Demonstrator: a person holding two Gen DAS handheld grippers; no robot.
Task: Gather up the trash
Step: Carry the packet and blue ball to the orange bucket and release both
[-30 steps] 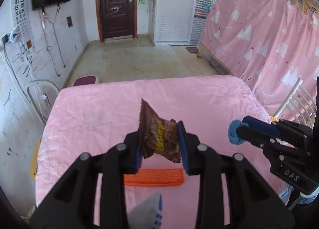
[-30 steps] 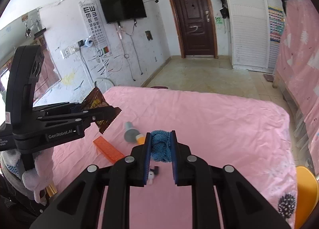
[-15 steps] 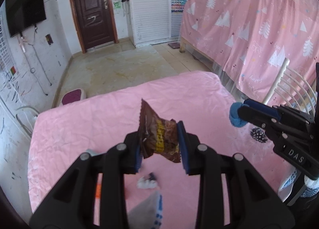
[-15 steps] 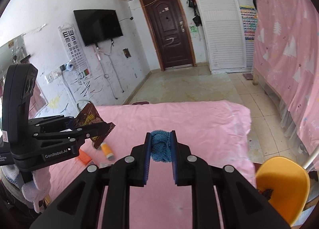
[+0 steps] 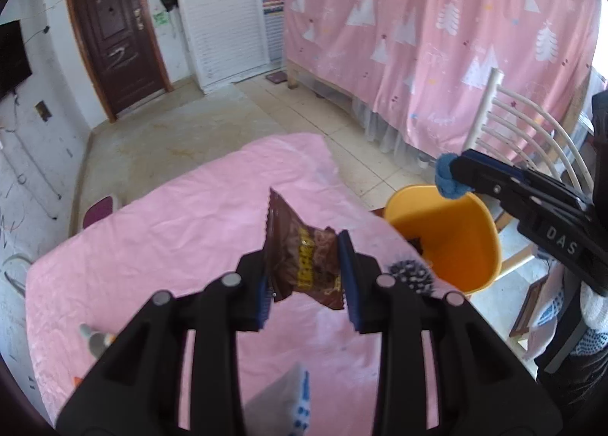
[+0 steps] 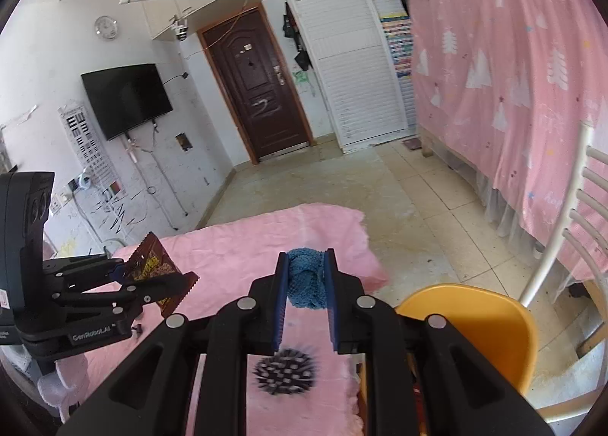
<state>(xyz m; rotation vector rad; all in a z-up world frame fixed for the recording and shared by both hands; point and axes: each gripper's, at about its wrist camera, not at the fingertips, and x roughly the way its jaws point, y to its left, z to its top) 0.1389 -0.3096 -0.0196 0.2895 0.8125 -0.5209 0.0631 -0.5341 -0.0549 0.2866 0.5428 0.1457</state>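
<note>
My left gripper (image 5: 306, 280) is shut on a brown snack wrapper (image 5: 300, 249) and holds it above the pink table (image 5: 171, 230). My right gripper (image 6: 306, 284) is shut on a blue knitted ball (image 6: 306, 278). In the left wrist view the ball (image 5: 450, 177) hangs just over the rim of an orange bin (image 5: 444, 230) at the table's right edge. The bin (image 6: 475, 325) also shows low right in the right wrist view, with dark bits inside. The wrapper (image 6: 159, 272) and left gripper show at left there.
A black spiky ball (image 6: 285, 367) lies on the cloth near the bin. A small tube (image 5: 97, 341) lies at the table's left. A white chair (image 5: 532, 132) stands behind the bin. A pink curtain (image 6: 513, 94) hangs at right.
Both grippers have swung right with their loads. The orange bin has come into full view, and the blue ball now hangs at its rim. The orange item on the table has left view.
</note>
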